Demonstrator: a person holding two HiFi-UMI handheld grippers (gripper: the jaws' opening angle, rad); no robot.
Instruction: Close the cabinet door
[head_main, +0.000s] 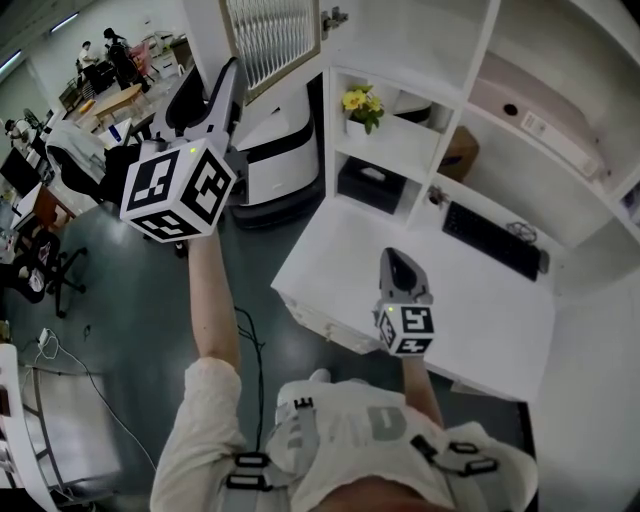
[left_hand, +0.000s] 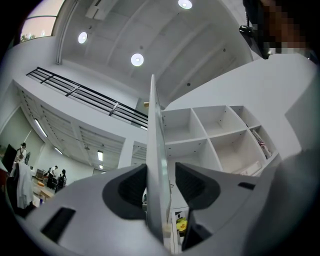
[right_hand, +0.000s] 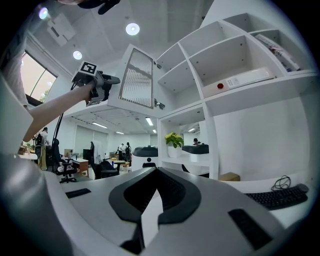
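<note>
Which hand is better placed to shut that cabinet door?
Left: the left gripper straddles the edge of the white-framed ribbed cabinet door; the right gripper sits low over the white desk.

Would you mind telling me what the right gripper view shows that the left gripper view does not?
Only the right gripper view shows the left tool from outside, raised at the free edge of the open cabinet door, plus the keyboard and cardboard box. Only the left gripper view shows that door edge-on between its tool's jaws, and a long black ceiling grille. Both share the door, the white shelves, round ceiling lights and the office behind.
</note>
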